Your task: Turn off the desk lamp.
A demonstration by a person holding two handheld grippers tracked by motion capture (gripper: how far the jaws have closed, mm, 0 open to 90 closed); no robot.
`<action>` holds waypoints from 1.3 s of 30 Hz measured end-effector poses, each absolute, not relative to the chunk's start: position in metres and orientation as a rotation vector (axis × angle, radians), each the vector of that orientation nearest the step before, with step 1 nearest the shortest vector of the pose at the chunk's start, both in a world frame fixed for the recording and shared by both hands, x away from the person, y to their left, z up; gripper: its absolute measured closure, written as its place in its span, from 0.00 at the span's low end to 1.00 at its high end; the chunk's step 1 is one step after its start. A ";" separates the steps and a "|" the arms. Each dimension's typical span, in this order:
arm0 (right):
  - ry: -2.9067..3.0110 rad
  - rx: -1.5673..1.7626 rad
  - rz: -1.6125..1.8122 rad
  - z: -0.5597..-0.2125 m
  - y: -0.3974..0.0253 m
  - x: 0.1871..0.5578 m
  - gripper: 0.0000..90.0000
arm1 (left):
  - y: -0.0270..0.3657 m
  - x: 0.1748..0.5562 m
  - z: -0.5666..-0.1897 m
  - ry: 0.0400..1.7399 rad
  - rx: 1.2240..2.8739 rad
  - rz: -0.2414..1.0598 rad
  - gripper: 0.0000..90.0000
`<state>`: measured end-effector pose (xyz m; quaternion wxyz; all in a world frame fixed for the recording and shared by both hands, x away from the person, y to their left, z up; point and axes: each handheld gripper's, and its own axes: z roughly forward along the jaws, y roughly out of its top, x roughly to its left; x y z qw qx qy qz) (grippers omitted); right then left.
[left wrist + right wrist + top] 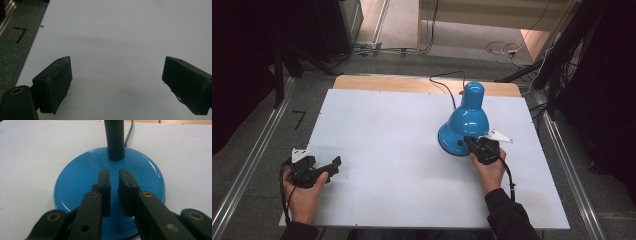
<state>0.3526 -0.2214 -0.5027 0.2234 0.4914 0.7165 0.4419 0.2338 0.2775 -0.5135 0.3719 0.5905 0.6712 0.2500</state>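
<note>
At the near left of the white rectangular surface (402,150), the left tongs (333,166) rest with jaws spread wide over bare white. At right, the right tongs (113,176) hover over the round base of the glossy blue desk lamp (464,125), jaws nearly pressed together with only a narrow gap, pinching nothing. The lamp's black cord (447,87) trails off the far edge.
</note>
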 end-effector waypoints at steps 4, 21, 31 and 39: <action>1.967 1.368 1.225 -0.502 -0.224 0.352 0.74 | 0.277 0.234 -0.514 1.722 1.515 0.642 0.11; 1.944 1.388 1.228 -0.501 -0.230 0.352 0.29 | 0.276 0.234 -0.514 1.724 1.517 0.642 0.11; 1.948 1.388 1.230 -0.500 -0.231 0.351 0.21 | 0.278 0.234 -0.514 1.722 1.515 0.640 0.11; 1.948 1.394 1.223 -0.500 -0.237 0.350 0.20 | 0.277 0.234 -0.514 1.722 1.515 0.642 0.11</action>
